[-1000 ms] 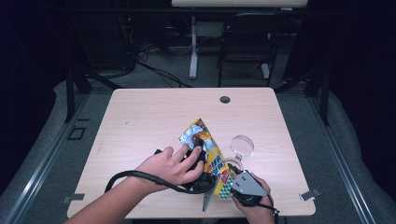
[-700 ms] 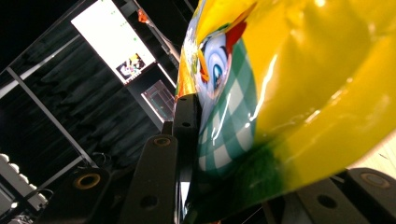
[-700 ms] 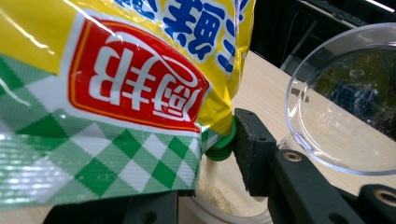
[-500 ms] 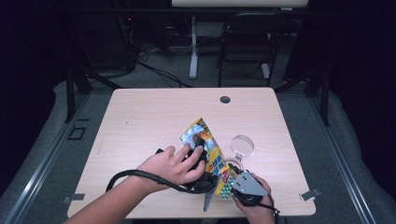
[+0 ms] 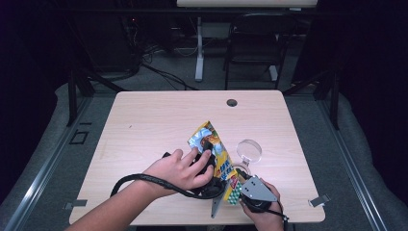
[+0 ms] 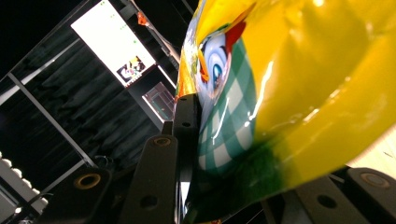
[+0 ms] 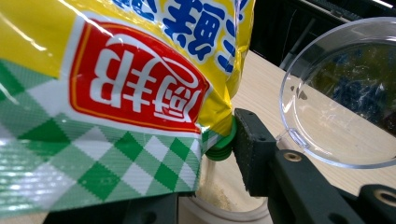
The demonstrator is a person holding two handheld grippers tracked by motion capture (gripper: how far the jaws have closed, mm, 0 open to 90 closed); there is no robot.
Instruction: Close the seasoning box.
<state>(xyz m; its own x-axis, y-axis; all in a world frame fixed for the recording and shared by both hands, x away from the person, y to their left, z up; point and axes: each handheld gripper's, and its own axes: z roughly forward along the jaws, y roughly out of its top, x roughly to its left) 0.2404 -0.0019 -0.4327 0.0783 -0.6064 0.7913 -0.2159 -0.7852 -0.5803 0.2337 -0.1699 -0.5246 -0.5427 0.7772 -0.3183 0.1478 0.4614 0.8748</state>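
One bag (image 5: 215, 153) lies near the front middle of the table (image 5: 144, 125). It is yellow with green and white squares, a red label and blue writing. It slants from the far left down to the near right, and its near end sits between the two grippers.

The left gripper (image 5: 206, 169) is under the person's left hand (image 5: 178, 169), which comes in from the near left. In the left gripper view the bag (image 6: 289, 102) bulges between the two black jaws, and the left jaw lies flat against it, so this gripper holds the bag in a narrow grip.

The right gripper (image 5: 240, 188) is in the right hand (image 5: 262, 216) at the near edge, with one grey three-cornered plate (image 5: 257, 190) on top. In the right gripper view the bag (image 7: 107, 102) covers one jaw, and the other jaw presses on one small green cap (image 7: 219, 144) at the bag's corner. The jaws are narrow and pinch that corner.

One clear round lid (image 5: 249, 150) stands just right of the bag, tilted up. In the right gripper view the lid (image 7: 341, 98) is close beside the right jaw. Below the green cap there is one round cup (image 7: 229, 205) with pale powder inside.

One black cable (image 5: 144, 179) curls from the left gripper over the near part of the table. One small dark hole (image 5: 232, 102) sits at the far side. Two little metal clips (image 5: 318, 200) stick out at the near corners
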